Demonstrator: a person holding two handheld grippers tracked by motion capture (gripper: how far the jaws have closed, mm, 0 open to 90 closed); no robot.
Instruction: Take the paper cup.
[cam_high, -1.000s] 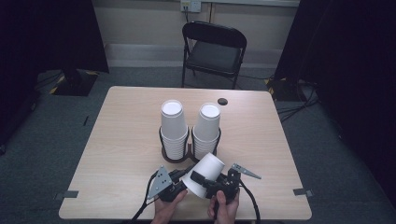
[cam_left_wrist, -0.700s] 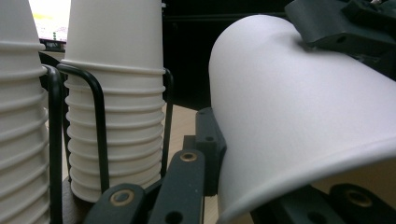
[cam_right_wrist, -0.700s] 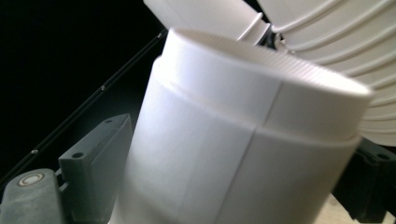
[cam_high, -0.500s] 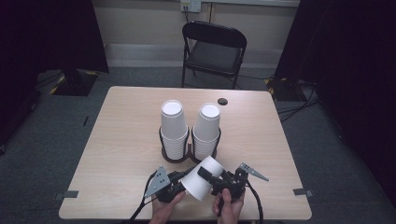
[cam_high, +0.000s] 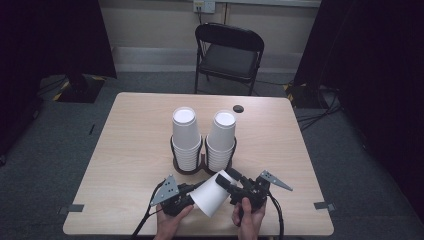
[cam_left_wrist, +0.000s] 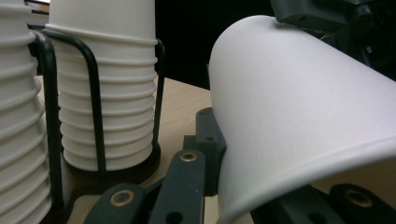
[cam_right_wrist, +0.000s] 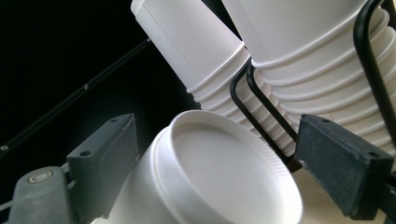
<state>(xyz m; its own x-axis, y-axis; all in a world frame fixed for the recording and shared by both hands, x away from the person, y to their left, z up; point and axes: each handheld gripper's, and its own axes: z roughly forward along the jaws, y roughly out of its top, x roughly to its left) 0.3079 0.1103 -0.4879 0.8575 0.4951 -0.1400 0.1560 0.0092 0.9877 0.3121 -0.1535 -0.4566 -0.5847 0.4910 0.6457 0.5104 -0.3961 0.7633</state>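
Note:
A white paper cup (cam_high: 212, 196) lies tilted above the table's near edge, base pointing up and right. My left gripper (cam_high: 196, 199) is shut on its wide mouth end; in the left gripper view the cup (cam_left_wrist: 303, 116) fills the space over the jaws. My right gripper (cam_high: 226, 181) reaches in from the right, and its jaws have just been closing with the cup's base (cam_right_wrist: 219, 172) between them. The left finger (cam_right_wrist: 105, 154) sits against the cup wall, while the right finger (cam_right_wrist: 343, 165) stands clear of it.
Two stacks of upturned white cups (cam_high: 185, 137) (cam_high: 221, 140) stand in a black wire holder (cam_high: 176, 156) just beyond the grippers. A small dark disc (cam_high: 238, 108) lies near the table's far edge (cam_high: 200, 95). A black folding chair (cam_high: 227, 55) stands behind.
The cup has tipped lower, its base swinging toward the right gripper. The right gripper has shifted a little right and its jaws have come in around the base.

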